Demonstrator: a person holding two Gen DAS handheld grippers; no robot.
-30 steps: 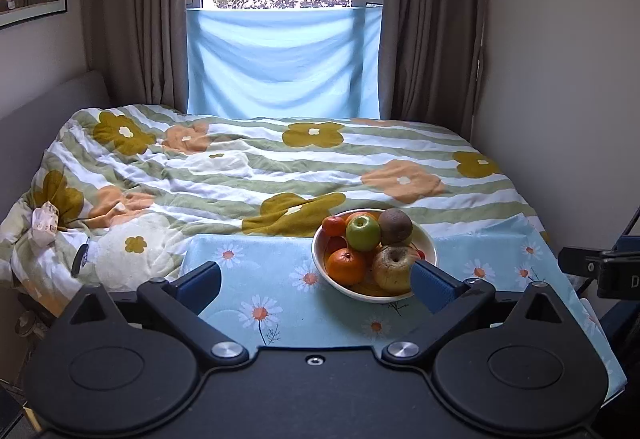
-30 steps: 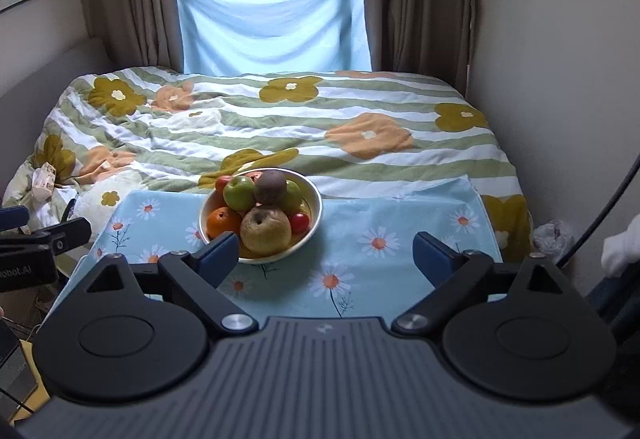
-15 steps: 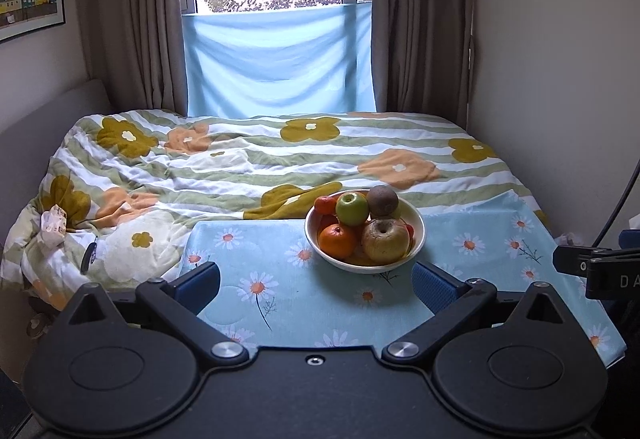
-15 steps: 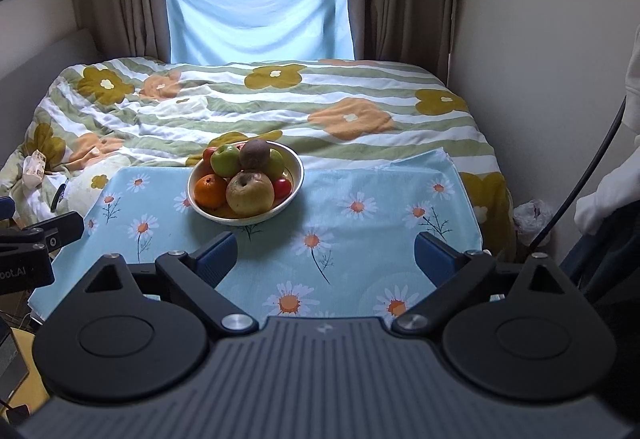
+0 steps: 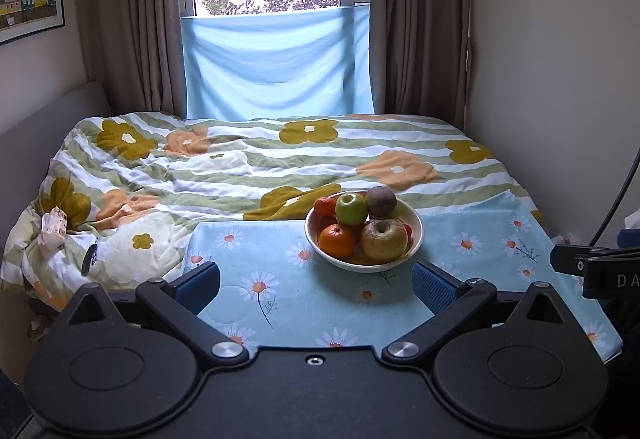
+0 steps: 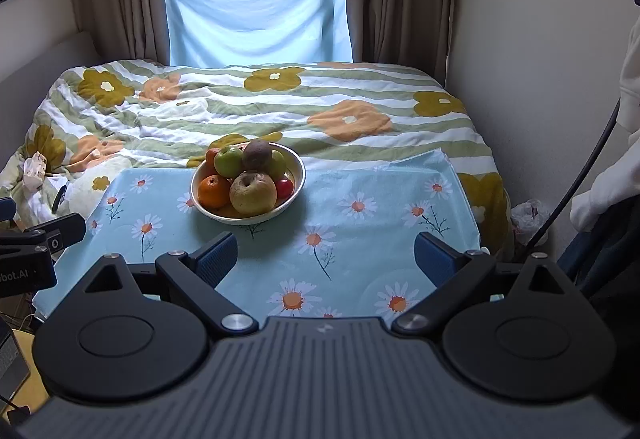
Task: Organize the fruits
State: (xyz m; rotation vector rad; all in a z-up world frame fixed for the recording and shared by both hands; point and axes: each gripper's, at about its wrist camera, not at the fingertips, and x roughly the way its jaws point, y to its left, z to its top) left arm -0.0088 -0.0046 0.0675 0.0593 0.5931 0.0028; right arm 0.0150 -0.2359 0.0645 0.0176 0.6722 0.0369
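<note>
**Both tongs wide and empty, fruit heaped in the bowl**

Left tongs [image 5: 316, 281] first: through their camera I see my blue pads spread wide with nothing between them, hanging over the near part of the daisy-print cloth [image 5: 280, 279]. The white bowl [image 5: 414, 239] sits ahead and a little right on that cloth, holding all the fruit I can see: a green apple [image 5: 351, 209], a brown round fruit [image 5: 381, 201], an orange [image 5: 338, 239], a yellowish russet apple [image 5: 383, 239], and a small red fruit [image 5: 324, 205] at the back. No fruit lies loose on the cloth or the flowered quilt [image 5: 240, 167].

Through the right camera, my right tongs [image 6: 326, 259] are equally wide apart and hold nothing. The bowl [image 6: 298, 175] stands ahead and to the left here, with a cherry-red fruit [image 6: 285, 187] tucked beside the russet apple [image 6: 253, 193].

This fits either a pile waiting to be sorted or one just gathered. If I do reach in, I judge the top fruits are the ones to take, gripped across the middle from above, since pulling a lower one could roll the heap.

Compared with a second ago, both cameras have drawn back and risen: the bowl looks farther off and more cloth shows in front.
</note>
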